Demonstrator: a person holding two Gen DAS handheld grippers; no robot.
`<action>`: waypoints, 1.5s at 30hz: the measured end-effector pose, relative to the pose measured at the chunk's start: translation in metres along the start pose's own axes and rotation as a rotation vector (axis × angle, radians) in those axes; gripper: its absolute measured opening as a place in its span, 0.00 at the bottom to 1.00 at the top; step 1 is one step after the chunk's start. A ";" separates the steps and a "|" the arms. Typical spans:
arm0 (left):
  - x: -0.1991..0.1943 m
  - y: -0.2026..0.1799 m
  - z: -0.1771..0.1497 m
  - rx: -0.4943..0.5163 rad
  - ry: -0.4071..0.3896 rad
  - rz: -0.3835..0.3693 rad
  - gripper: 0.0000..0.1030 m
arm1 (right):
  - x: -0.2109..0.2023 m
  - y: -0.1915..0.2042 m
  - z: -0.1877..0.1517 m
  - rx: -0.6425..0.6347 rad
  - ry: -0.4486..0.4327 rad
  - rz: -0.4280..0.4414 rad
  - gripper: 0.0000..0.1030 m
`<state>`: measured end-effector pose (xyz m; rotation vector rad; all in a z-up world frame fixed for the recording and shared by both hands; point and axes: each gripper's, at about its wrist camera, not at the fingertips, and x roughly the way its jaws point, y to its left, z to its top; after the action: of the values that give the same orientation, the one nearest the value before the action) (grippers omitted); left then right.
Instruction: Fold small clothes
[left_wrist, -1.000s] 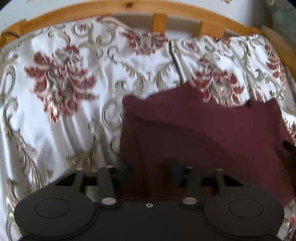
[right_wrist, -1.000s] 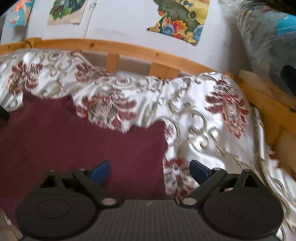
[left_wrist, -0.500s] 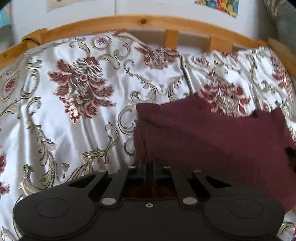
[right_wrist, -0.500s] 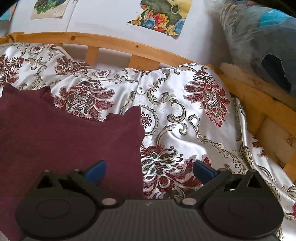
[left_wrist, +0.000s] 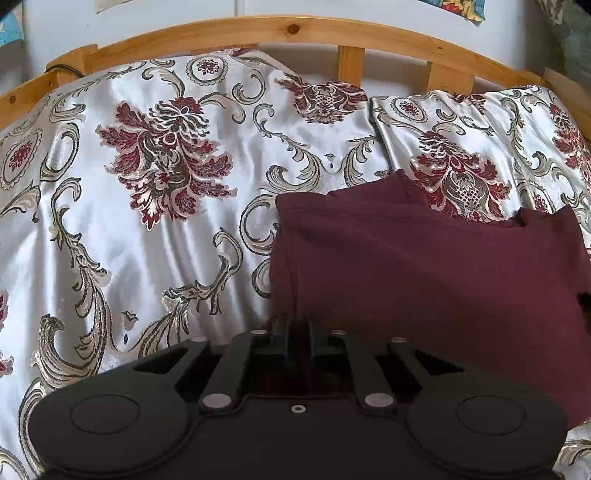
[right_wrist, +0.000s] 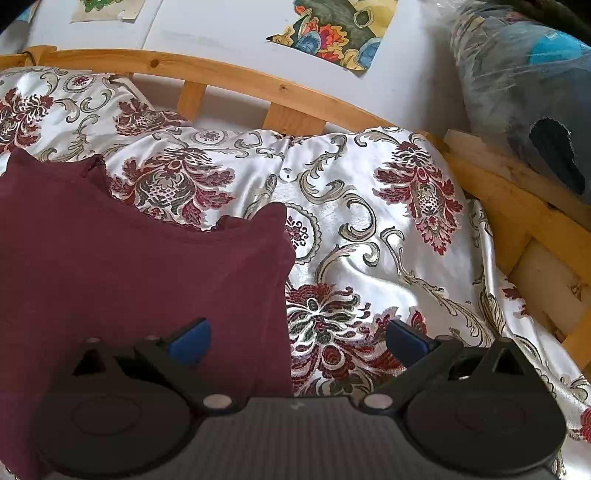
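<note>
The dark maroon knit garment (left_wrist: 424, 273) lies flat on the floral satin bedspread (left_wrist: 147, 221). Left tool (left_wrist: 297, 332) is pinched together on its near left edge. Right tool (right_wrist: 295, 339) is spread wide, straddling the garment's right edge, so that side is nearest it.

left wrist: low, close, facing headboard (left_wrist: 295, 29) | right wrist: same | shared: garment (left_wrist: 424, 266)

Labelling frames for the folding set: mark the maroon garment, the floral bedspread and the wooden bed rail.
maroon garment (left_wrist: 424, 280): left wrist view, flat middle of the cloth.
floral bedspread (right_wrist: 369, 229): right wrist view, bare satin right of the garment.
wooden bed rail (left_wrist: 295, 29): left wrist view, top curved slat.
</note>
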<state>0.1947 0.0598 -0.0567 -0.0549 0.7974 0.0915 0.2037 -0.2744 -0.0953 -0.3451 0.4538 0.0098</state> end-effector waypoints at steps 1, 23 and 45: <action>-0.001 0.000 0.001 -0.002 0.000 0.005 0.22 | 0.000 0.000 0.000 -0.001 0.000 -0.002 1.00; -0.024 0.022 -0.032 -0.048 -0.040 -0.154 0.99 | -0.061 0.030 0.029 0.051 -0.121 0.028 1.00; 0.002 0.032 -0.072 -0.124 -0.059 -0.169 0.99 | -0.050 0.113 -0.006 -0.007 -0.020 0.168 1.00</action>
<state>0.1412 0.0856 -0.1085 -0.2357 0.7251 -0.0178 0.1461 -0.1669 -0.1152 -0.3124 0.4617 0.1777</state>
